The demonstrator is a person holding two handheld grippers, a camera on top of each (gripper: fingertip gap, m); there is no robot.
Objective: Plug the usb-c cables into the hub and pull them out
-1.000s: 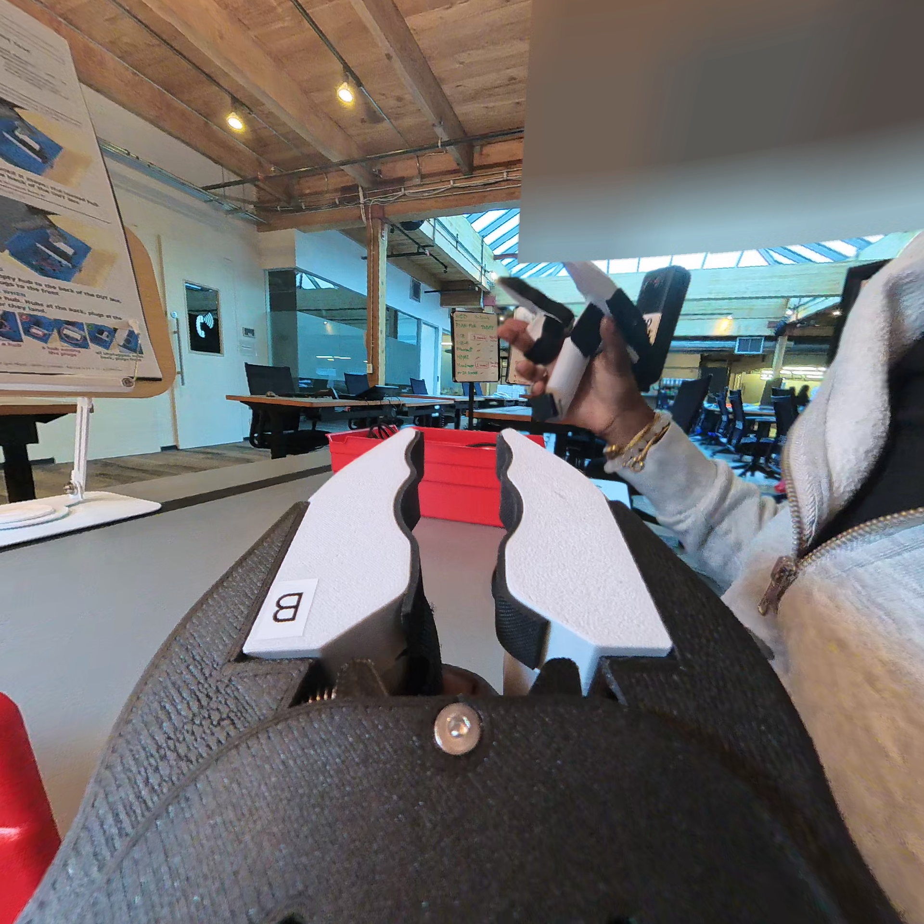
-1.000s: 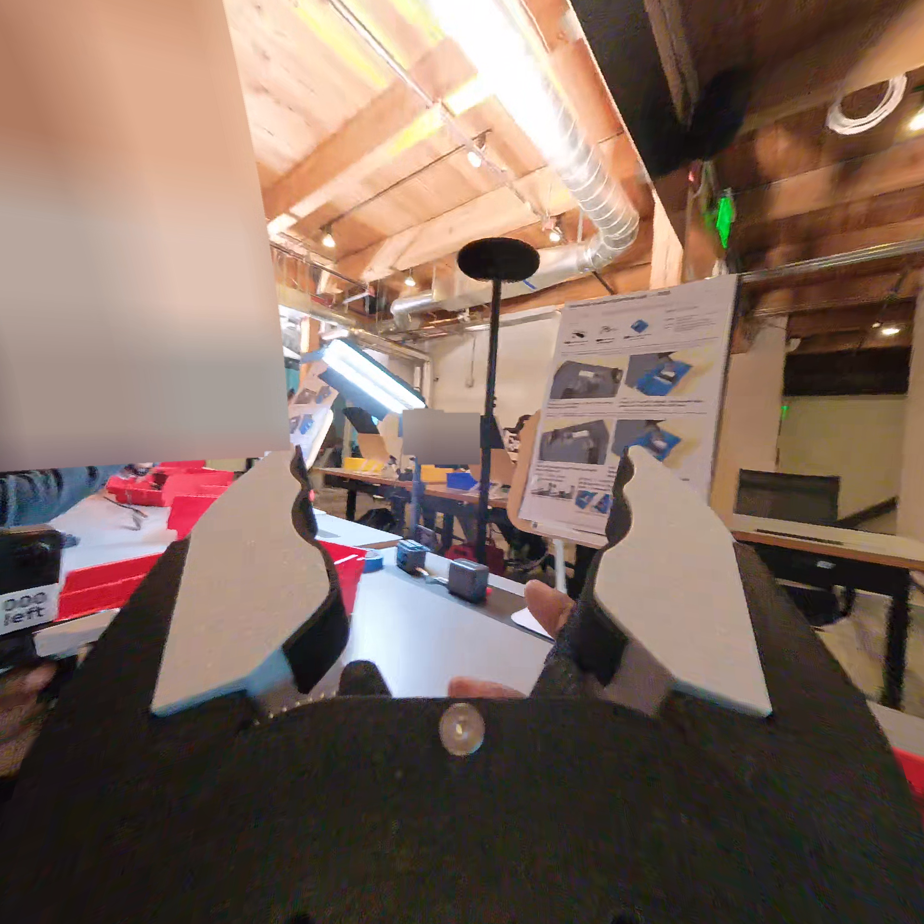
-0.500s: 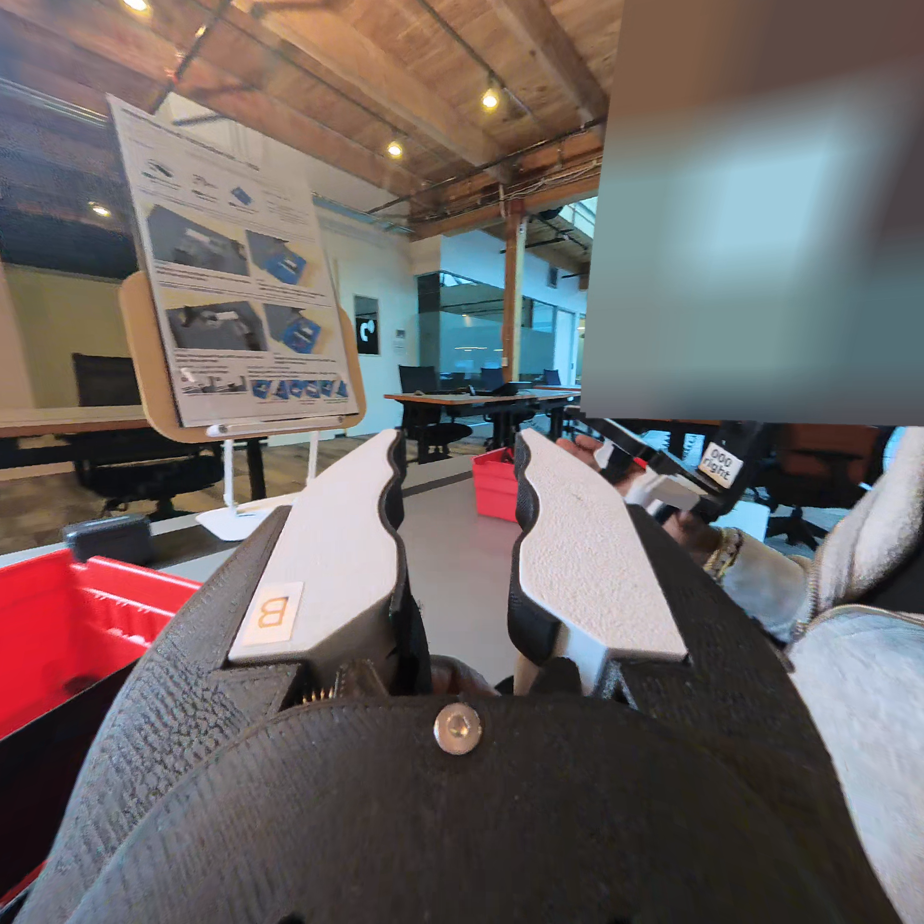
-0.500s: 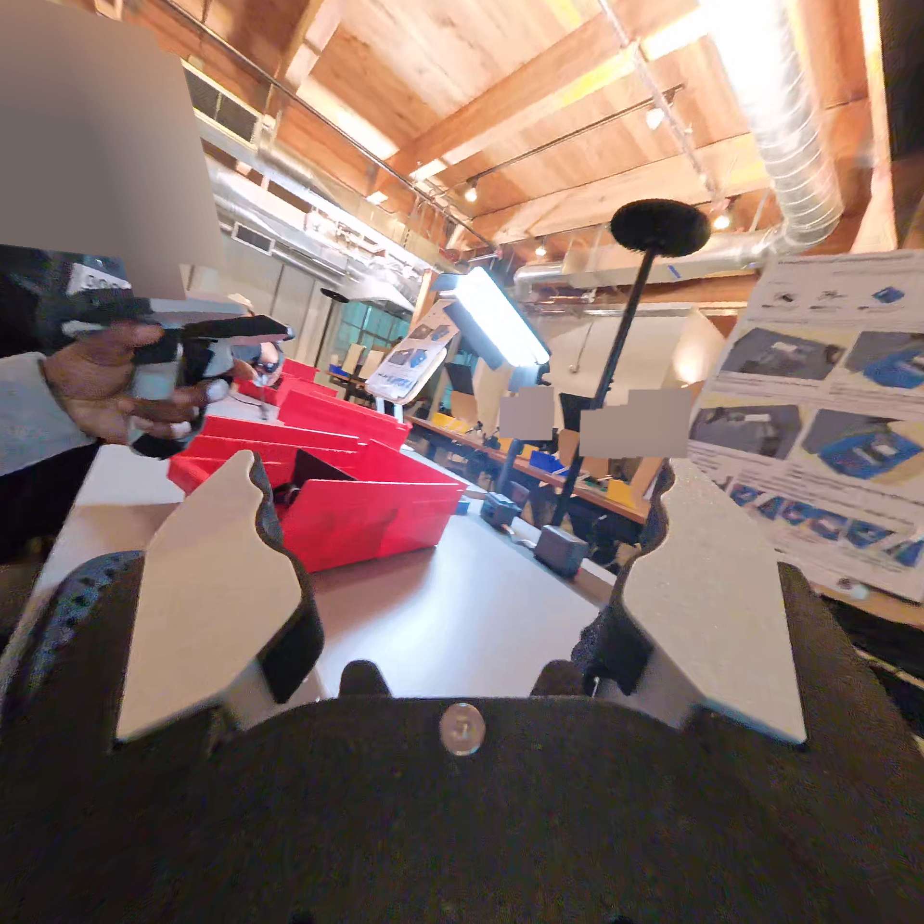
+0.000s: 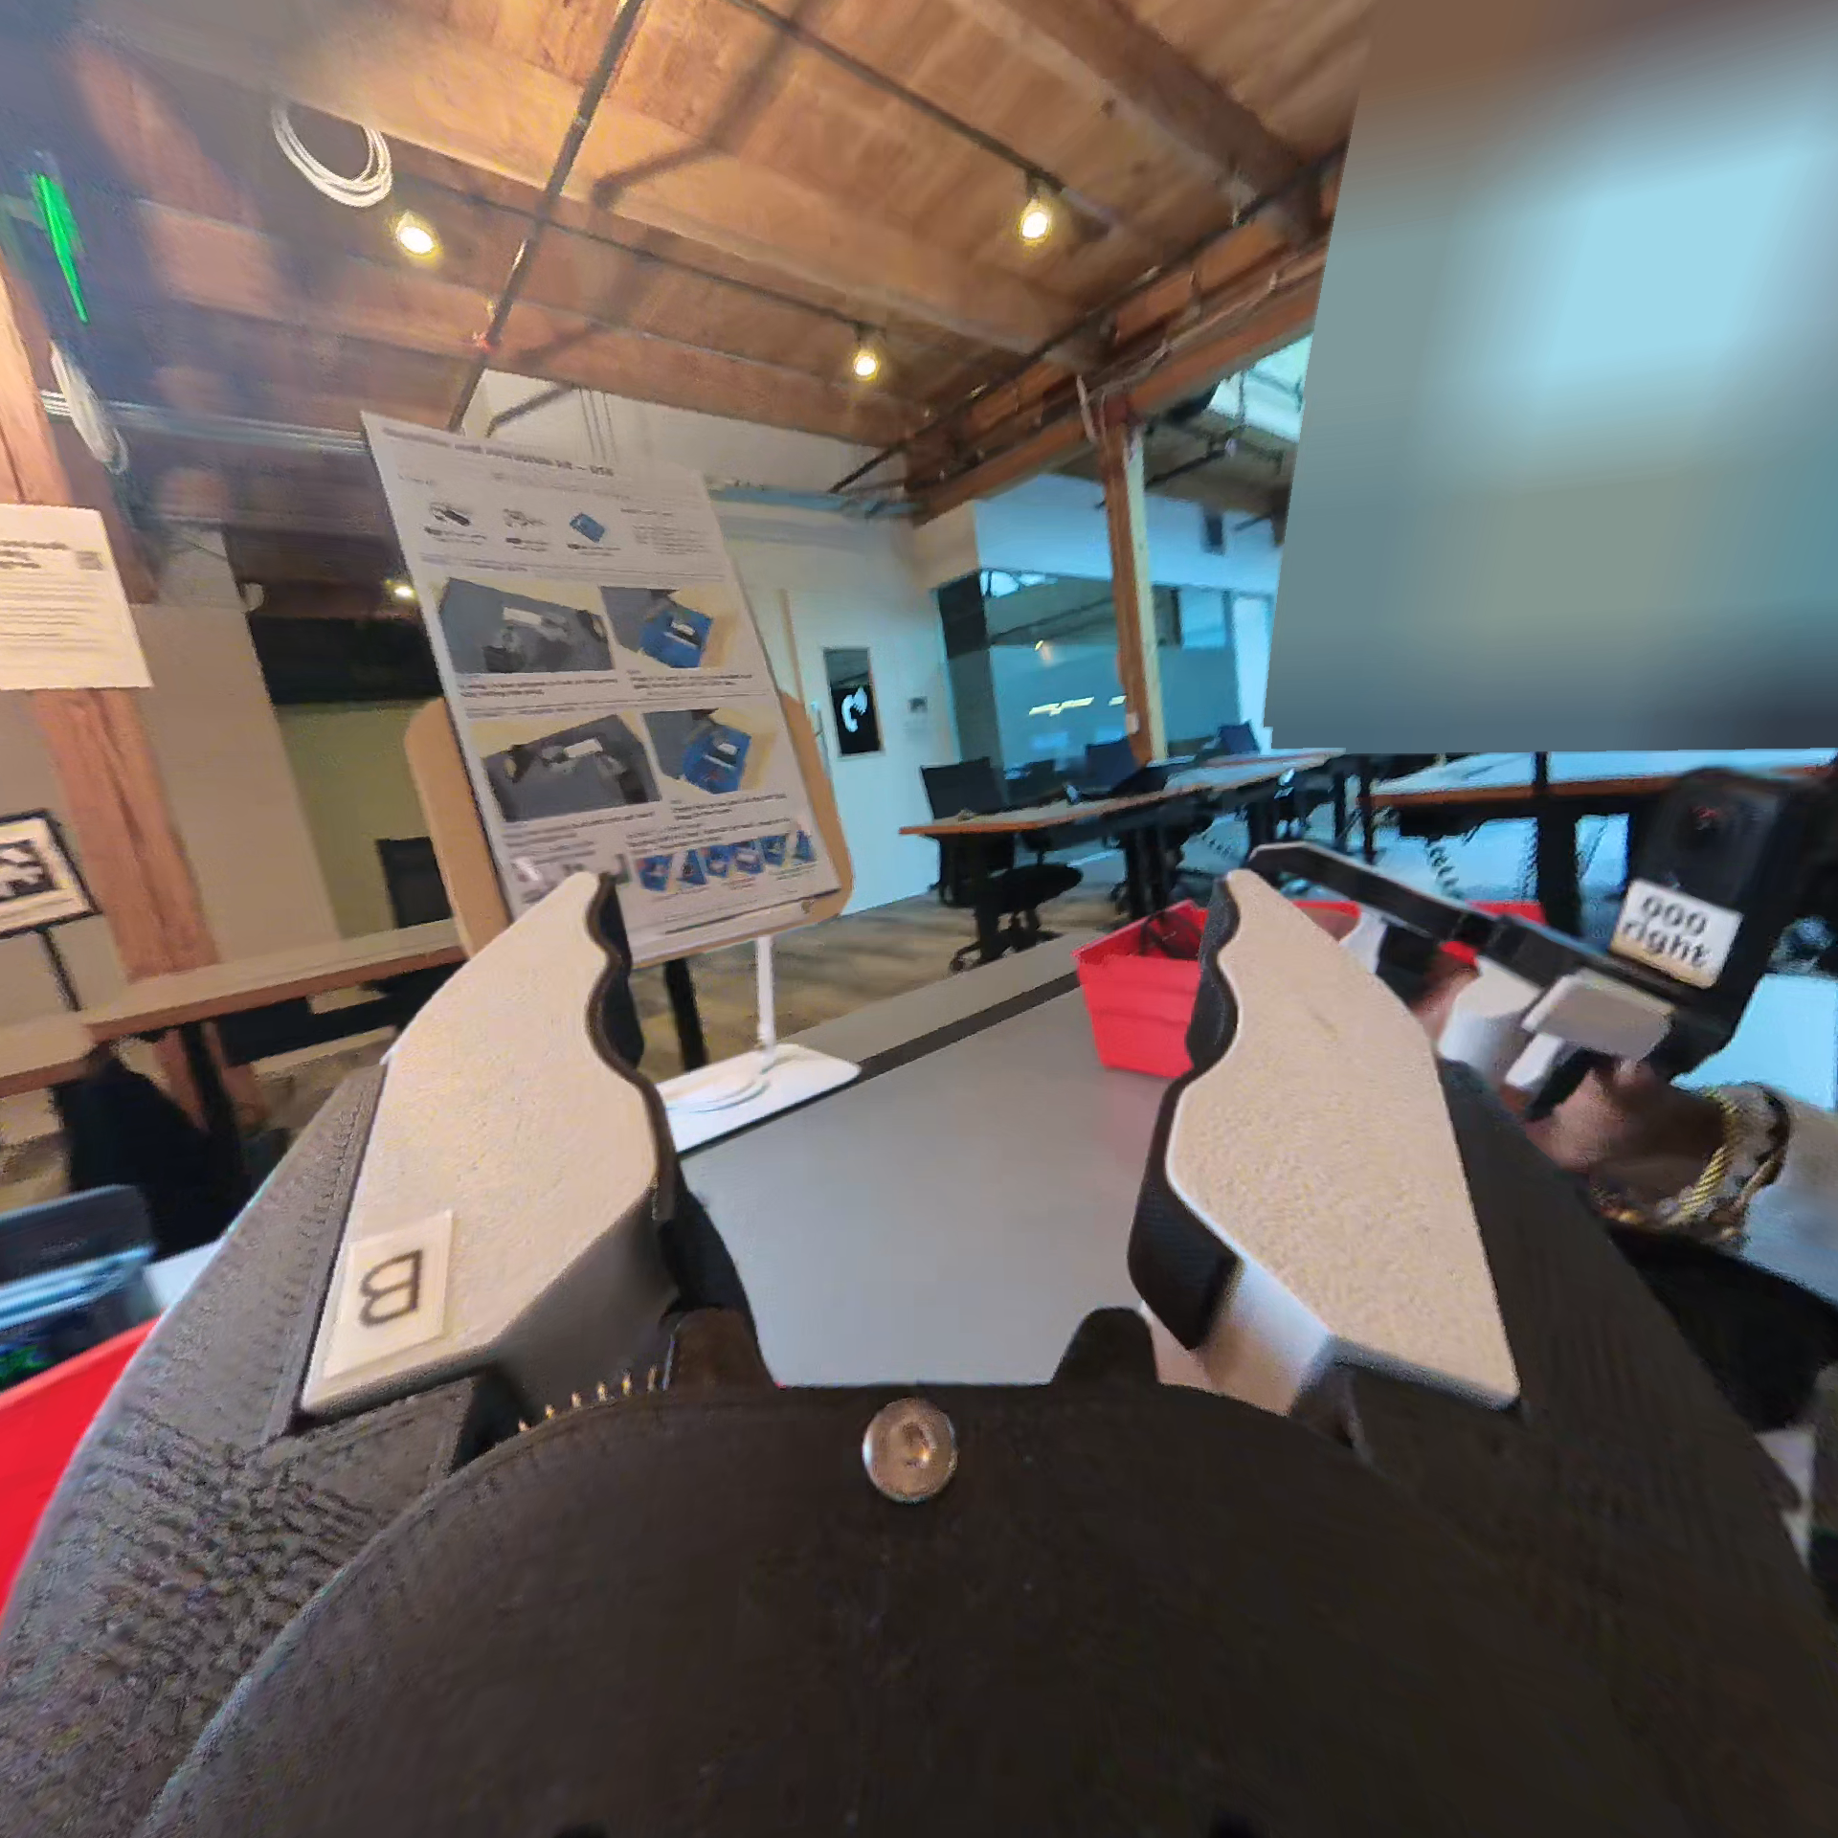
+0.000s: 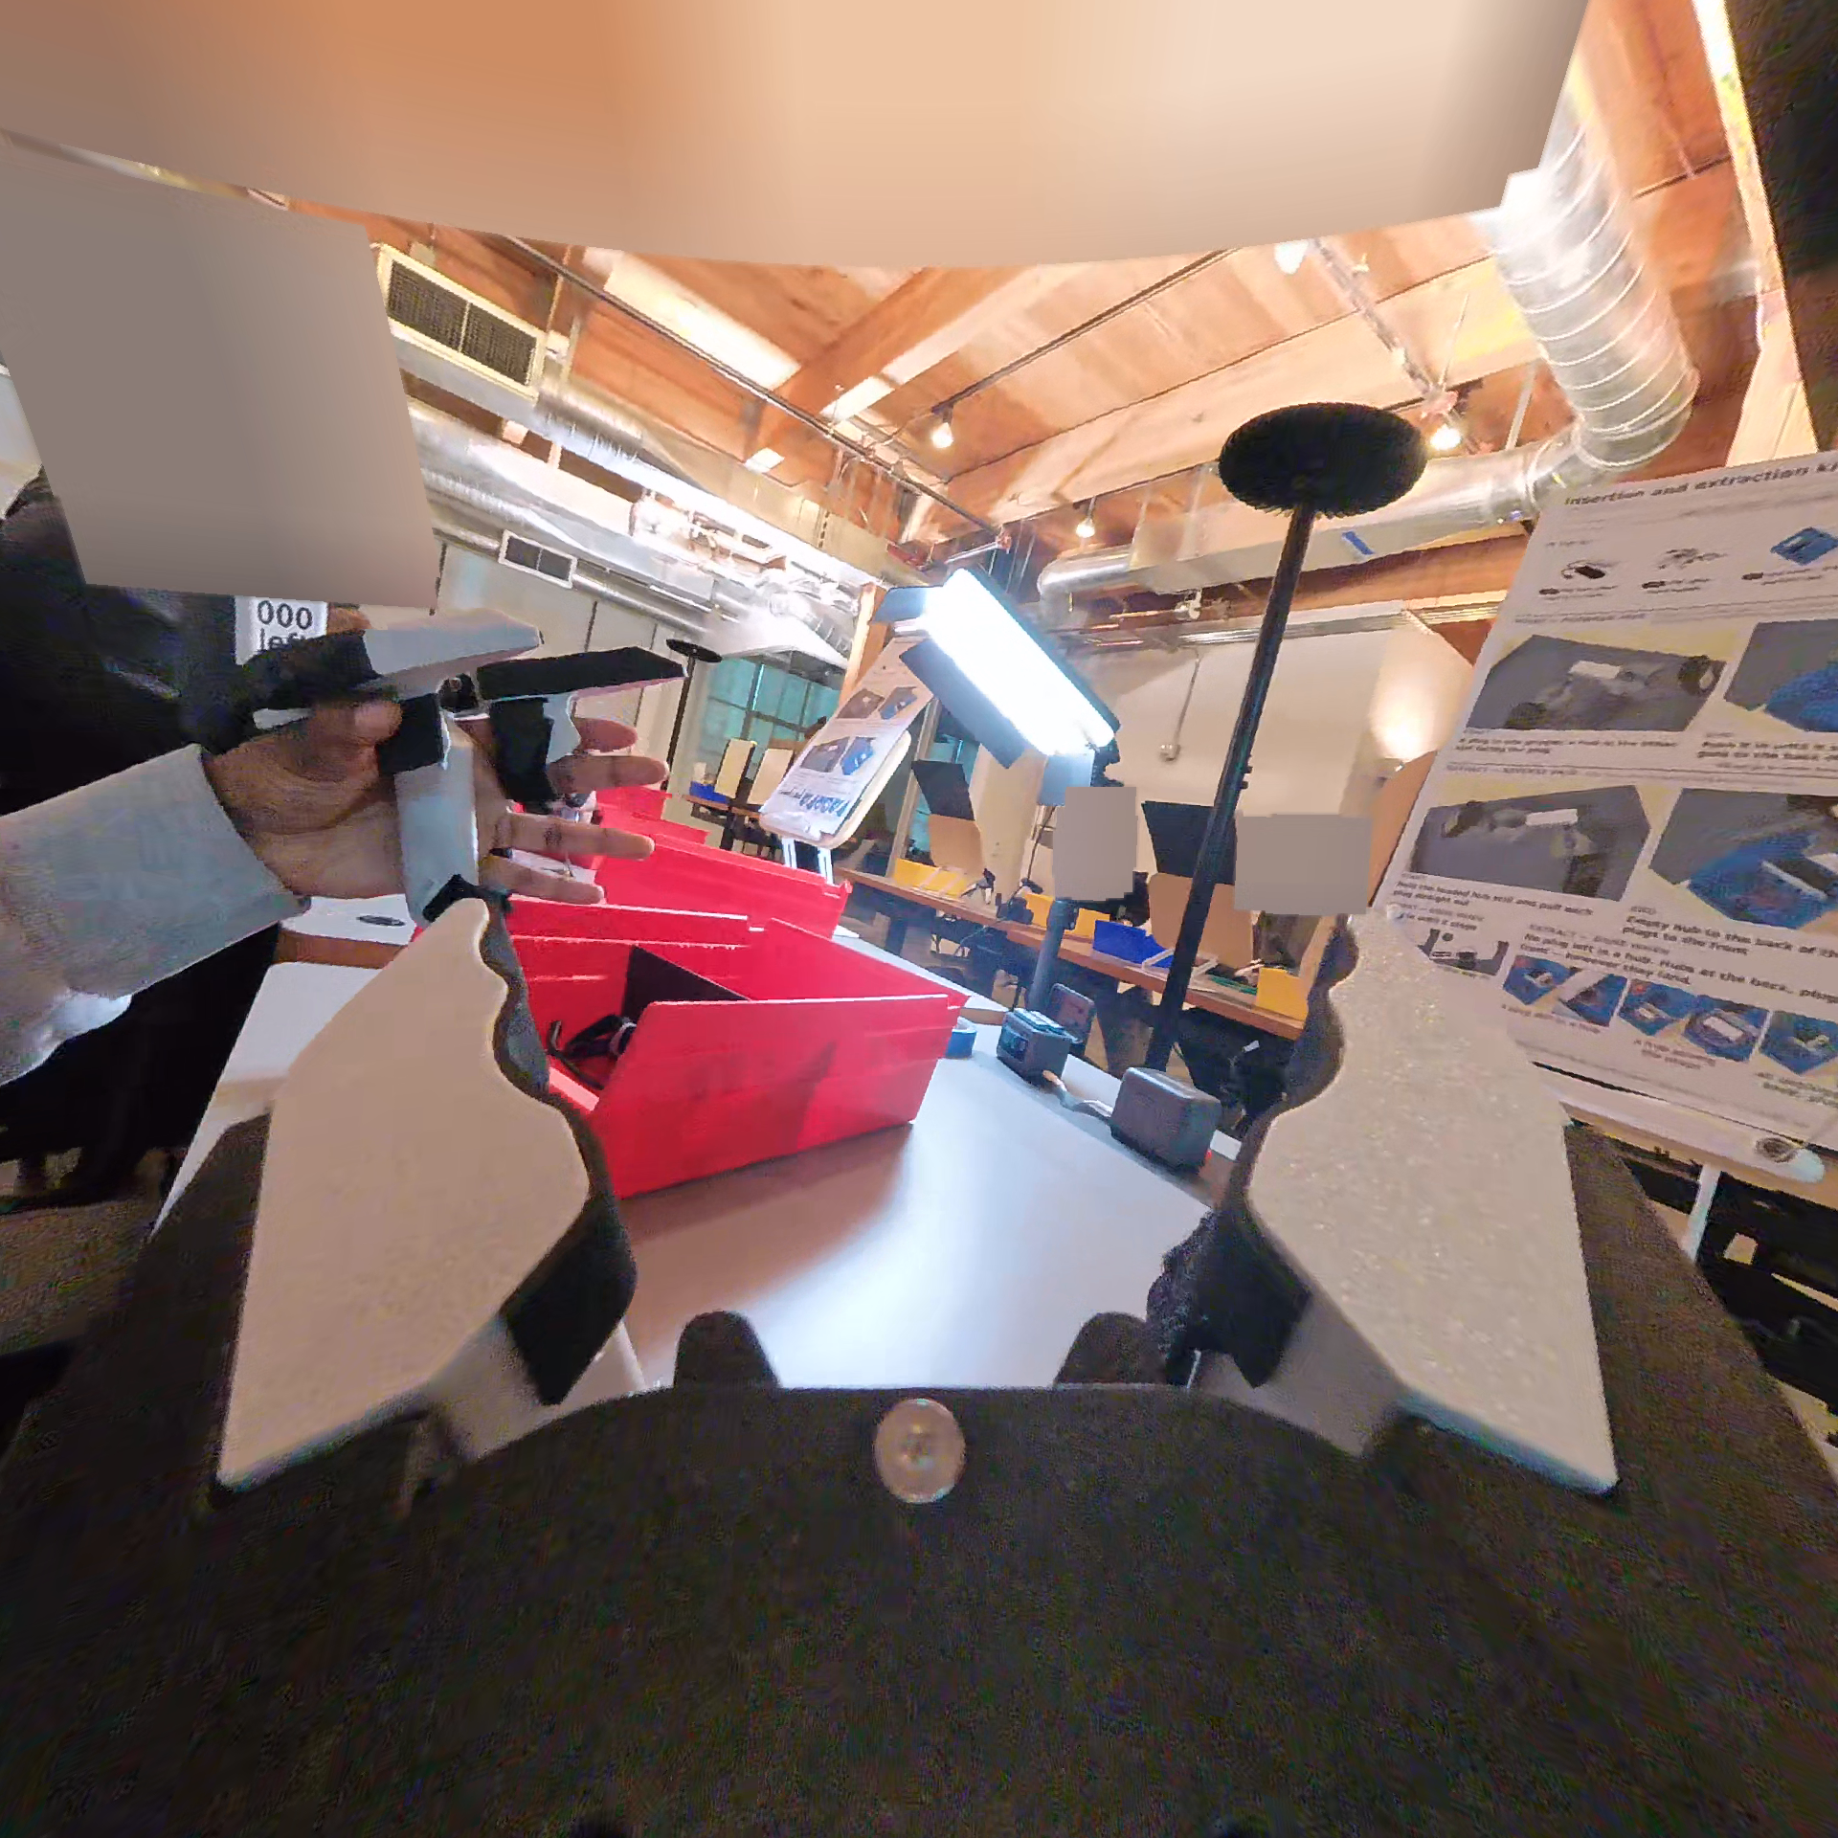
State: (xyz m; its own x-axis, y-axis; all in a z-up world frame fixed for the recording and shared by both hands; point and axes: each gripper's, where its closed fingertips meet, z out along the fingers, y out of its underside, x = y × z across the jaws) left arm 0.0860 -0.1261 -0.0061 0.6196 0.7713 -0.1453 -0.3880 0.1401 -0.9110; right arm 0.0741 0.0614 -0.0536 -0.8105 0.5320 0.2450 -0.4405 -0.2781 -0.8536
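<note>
No hub shows in either view. My left gripper (image 5: 910, 895) is wide open and empty, held above the grey table (image 5: 895, 1144). My right gripper (image 6: 910, 925) is also wide open and empty, above the same table (image 6: 895, 1223). Each gripper shows in the other's view, held up in a hand: the right one in the left wrist view (image 5: 1492, 935), the left one in the right wrist view (image 6: 517, 676). Dark cables (image 6: 597, 1039) lie in the nearest red bin (image 6: 776, 1074); I cannot tell their plug type.
A red bin (image 5: 1134, 1005) stands on the table's far right. An instruction poster on a stand (image 5: 617, 696) is behind the table, and it also shows in the right wrist view (image 6: 1641, 796). Two small grey boxes (image 6: 1164, 1104) and a black light-stand pole (image 6: 1243, 756) sit at the far edge.
My left gripper has opened from a narrow gap to wide and turned left toward the poster. My right gripper stayed open and swung left toward the red bins.
</note>
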